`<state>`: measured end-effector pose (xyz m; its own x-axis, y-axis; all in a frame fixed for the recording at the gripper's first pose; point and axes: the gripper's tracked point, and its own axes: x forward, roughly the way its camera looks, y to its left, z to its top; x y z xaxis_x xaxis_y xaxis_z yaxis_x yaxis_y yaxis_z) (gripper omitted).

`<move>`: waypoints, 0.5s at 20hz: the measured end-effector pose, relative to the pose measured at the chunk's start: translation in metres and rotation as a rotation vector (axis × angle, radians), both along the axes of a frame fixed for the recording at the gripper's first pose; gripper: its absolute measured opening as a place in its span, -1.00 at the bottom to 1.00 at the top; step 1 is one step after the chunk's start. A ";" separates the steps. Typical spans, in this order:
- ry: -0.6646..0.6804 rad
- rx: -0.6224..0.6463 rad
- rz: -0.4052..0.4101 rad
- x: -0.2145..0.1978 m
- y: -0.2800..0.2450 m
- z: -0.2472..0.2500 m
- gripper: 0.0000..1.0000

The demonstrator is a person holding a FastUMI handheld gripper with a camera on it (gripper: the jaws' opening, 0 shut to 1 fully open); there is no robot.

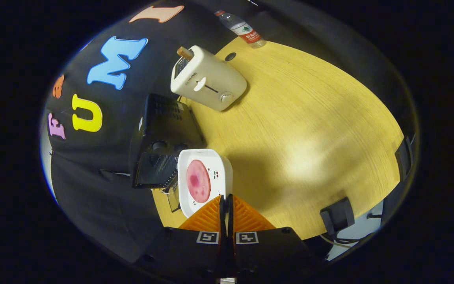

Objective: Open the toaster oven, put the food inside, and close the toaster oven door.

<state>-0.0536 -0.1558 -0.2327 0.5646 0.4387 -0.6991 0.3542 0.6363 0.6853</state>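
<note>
A: Where is the food at this moment?

B: The round pink slice of food (198, 180) lies on a white square plate with rounded corners (222, 167). The plate is just ahead of the gripper (226, 201), and its near edge sits at the fingertips. The fingers are pressed close together, with only a thin line between them. It looks like they pinch the rim of the plate, but the contact itself is hidden, so I say this only as a judgement.

A: And the oven?

B: The black toaster oven (164, 136) stands at the edge of the light wooden table (309, 130), beside the plate. Its glass door (154, 171) seems to hang open toward the plate, and a wire rack (170, 185) shows next to it. So I think the opening step is done.

A: What is left, then?

B: The food is outside the oven, so it must go inside, and after that the door must be closed. I would say the task is around the middle.

A: Anything else on the table?

B: A cream pop-up toaster with a slice of bread in its slot (207, 81) stands beyond the oven, and a clear plastic bottle (242, 29) stands farther behind. Both are well apart from the plate.
</note>
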 end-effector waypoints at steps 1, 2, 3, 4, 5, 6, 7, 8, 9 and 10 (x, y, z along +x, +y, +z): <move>-0.022 0.003 0.013 -0.002 0.010 0.006 -0.96; -0.037 0.006 0.023 -0.005 0.020 0.012 -0.96; -0.049 0.012 0.030 -0.007 0.031 0.016 -0.96; -0.058 0.021 0.033 -0.010 0.042 0.020 -0.96; -0.064 0.039 0.030 -0.012 0.054 0.023 -0.96; -0.066 0.062 0.026 -0.014 0.066 0.025 -0.96; -0.064 0.089 0.020 -0.017 0.078 0.028 -0.96; -0.058 0.123 0.017 -0.019 0.090 0.030 -0.96; -0.051 0.155 0.011 -0.022 0.102 0.031 -0.96; -0.049 0.177 0.005 -0.023 0.110 0.033 -0.96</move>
<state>-0.0766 -0.0460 -0.1994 0.5934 0.5553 -0.5827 0.3150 0.5060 0.8030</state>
